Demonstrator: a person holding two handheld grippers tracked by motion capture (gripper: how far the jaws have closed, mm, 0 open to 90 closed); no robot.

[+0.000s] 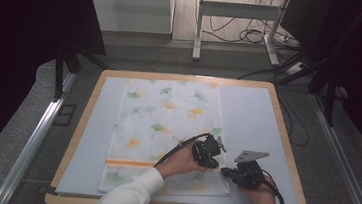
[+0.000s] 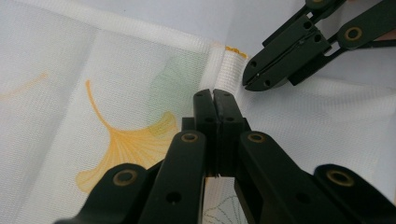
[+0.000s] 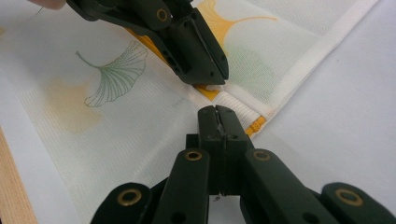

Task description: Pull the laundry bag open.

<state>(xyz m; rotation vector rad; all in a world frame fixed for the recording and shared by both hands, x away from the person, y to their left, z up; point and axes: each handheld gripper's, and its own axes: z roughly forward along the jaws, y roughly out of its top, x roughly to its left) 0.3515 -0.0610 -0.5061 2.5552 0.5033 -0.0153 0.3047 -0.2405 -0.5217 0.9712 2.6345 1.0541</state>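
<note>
A person works two hand-held tools at the near right corner of a white mesh cloth printed with green and orange ginkgo leaves [image 1: 166, 126], which lies spread flat on a pale grey mat [image 1: 252, 124] covering the wood-edged worktop [image 1: 286, 137]. The left tool [image 1: 213, 148] and the right tool [image 1: 235, 173] meet over the cloth's right hem, just above its orange stripe [image 1: 130, 162]. In the left gripper view the left tool [image 2: 215, 95] has its jaws pressed together, their tips at a raised pleat of the thick white hem [image 2: 219, 70]; whether the pleat is caught between them cannot be told. In the right gripper view the right tool [image 3: 216, 112] is likewise pressed together at the hem by the stripe's end, and a grip on the fabric is again uncertain. Judging from the cloth, the work looks early: the sheet is open and unfolded, only this corner gathered, so any fold or lift remains to be done. The high view gives the whole layout, the white sleeves [image 1: 132, 193] and the floor with cables beyond the cloth's far edge; the gripper views supply the weave, the bunched hem and the closeness of the tips.
</note>
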